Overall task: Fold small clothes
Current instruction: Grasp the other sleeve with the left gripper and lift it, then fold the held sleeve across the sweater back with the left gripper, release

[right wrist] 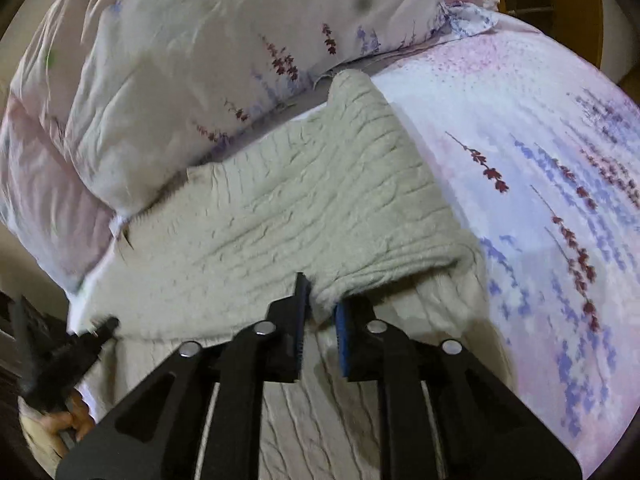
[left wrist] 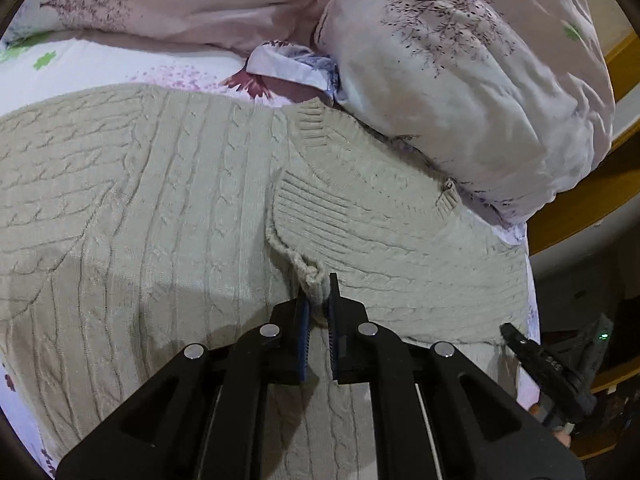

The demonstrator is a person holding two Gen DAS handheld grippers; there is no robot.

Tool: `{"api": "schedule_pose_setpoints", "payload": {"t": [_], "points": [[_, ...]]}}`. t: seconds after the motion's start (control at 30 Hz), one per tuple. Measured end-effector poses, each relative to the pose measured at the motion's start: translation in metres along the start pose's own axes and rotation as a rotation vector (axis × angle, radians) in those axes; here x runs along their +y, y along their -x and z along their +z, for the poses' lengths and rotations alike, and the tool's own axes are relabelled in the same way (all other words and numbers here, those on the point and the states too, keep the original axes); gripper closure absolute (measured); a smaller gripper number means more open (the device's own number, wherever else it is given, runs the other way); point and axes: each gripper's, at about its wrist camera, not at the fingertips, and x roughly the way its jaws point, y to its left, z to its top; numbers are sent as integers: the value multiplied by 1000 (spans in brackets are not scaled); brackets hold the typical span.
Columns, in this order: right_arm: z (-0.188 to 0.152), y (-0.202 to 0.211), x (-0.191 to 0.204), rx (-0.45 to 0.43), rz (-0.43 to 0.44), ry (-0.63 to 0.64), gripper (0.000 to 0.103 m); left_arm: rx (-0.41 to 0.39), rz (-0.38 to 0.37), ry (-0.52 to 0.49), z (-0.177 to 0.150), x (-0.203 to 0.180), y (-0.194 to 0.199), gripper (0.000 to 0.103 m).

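- Between my left gripper's [left wrist: 319, 300] blue pads [left wrist: 305, 320] sits a bunched fold of the cream cable-knit sweater [left wrist: 160, 200]; the jaws are pinched nearly together on it, and a twisted edge of knit rises from the pinch.
- Beyond that pinch, the ribbed cuff [left wrist: 312, 204] of a sleeve lies folded across the sweater's body.
- Further along the sweater, its ribbed collar [left wrist: 316, 120] lies against the puffy floral duvet [left wrist: 460, 92].
- At the sweater's right edge in the left wrist view, my right gripper [left wrist: 510, 332] shows with its tip at the knit.
- From the right wrist view, my right gripper [right wrist: 320, 300] has a thick rolled fold of the sweater [right wrist: 300, 208] between its fingers, which stand partly apart with the pads pressing the knit on both sides.
- Under that lifted fold, another layer of the sweater lies flat below the gripper.
- Right of the sweater in this view, the lavender-print bedsheet [right wrist: 540, 200] is bare; the sweater lies spread across it.
- Left of the sweater, the duvet [right wrist: 160, 80] is heaped up against the knit's edge.
- At the sweater's lower left edge, my left gripper [right wrist: 106, 326] appears blurred, with a hand [right wrist: 68, 420] behind it.
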Motion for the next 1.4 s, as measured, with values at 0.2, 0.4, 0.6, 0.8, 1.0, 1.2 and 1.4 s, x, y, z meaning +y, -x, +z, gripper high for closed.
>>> {"api": "schedule_pose_setpoints", "payload": {"t": [0.2,0.4,0.6,0.8,1.0,1.2,1.4], "points": [[-3,31,38,-66,40,155,60,-7,-22,-29,-5,1,25,69],[-1,-14,63,45,3,230,55,-121,-34,48,-26,52,102,49],[-8,-16,69,73,36,218,44,-255,83,287,-45,151,172,49],[-16,0,74,102,106,211,44,-376,149,595,-52,239,207,49],[-20,10,84,95,140,234,44,-452,100,820,-51,291,218,51],[-22,14,88,81,152,255,44,-521,48,951,-44,325,226,59],[-21,14,84,79,151,255,44,-546,50,994,-46,343,225,93]]}}
